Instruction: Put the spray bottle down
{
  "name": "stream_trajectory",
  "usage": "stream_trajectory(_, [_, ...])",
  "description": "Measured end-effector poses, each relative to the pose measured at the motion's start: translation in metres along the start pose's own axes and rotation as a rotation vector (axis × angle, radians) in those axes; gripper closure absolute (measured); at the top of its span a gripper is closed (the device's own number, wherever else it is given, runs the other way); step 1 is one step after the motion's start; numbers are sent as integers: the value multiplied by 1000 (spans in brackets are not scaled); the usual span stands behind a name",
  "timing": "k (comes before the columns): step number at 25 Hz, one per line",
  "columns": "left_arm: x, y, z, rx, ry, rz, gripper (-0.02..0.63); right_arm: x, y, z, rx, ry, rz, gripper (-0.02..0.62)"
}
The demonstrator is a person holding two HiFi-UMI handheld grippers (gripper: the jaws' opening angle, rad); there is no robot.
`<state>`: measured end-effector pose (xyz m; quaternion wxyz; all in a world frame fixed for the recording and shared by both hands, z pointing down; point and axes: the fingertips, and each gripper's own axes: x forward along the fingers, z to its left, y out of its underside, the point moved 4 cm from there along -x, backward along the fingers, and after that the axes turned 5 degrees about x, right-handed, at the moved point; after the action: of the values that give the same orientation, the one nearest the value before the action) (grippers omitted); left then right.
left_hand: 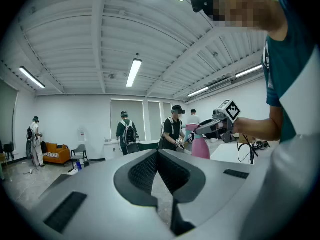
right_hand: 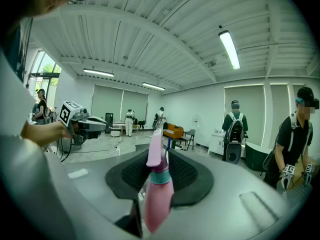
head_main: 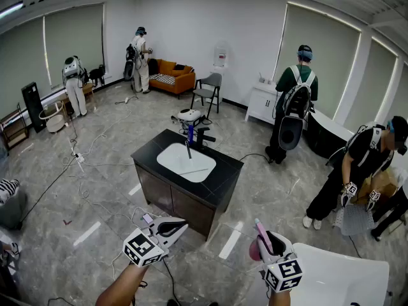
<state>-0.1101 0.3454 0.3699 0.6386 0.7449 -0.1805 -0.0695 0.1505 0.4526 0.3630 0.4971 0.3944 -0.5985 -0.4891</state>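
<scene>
A pink spray bottle (right_hand: 159, 194) with a teal collar and a pale pink nozzle stands between the black pads of my right gripper (right_hand: 161, 159), which is shut on it. In the head view the right gripper (head_main: 273, 241) holds the spray bottle (head_main: 262, 237) in the air at the left edge of a white table (head_main: 344, 279). The left gripper view shows the spray bottle (left_hand: 200, 147) hanging from the right gripper (left_hand: 216, 127). My left gripper (head_main: 181, 223) hovers over the floor to the left. Its fingertips meet with nothing between them, so the left gripper (left_hand: 157, 154) is shut.
A black cabinet (head_main: 220, 171) with a white sink stands in the middle of the room. Cables (head_main: 89, 164) trail across the tiled floor. Several people stand around the walls, one bent over at the right (head_main: 366, 164). An orange sofa (head_main: 172, 75) sits at the back.
</scene>
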Motion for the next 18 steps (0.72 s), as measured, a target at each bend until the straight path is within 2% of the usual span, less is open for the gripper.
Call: stream_trajectory(18, [-27, 13, 25, 9, 32, -8, 601, 21, 1, 26, 13, 31, -16, 479])
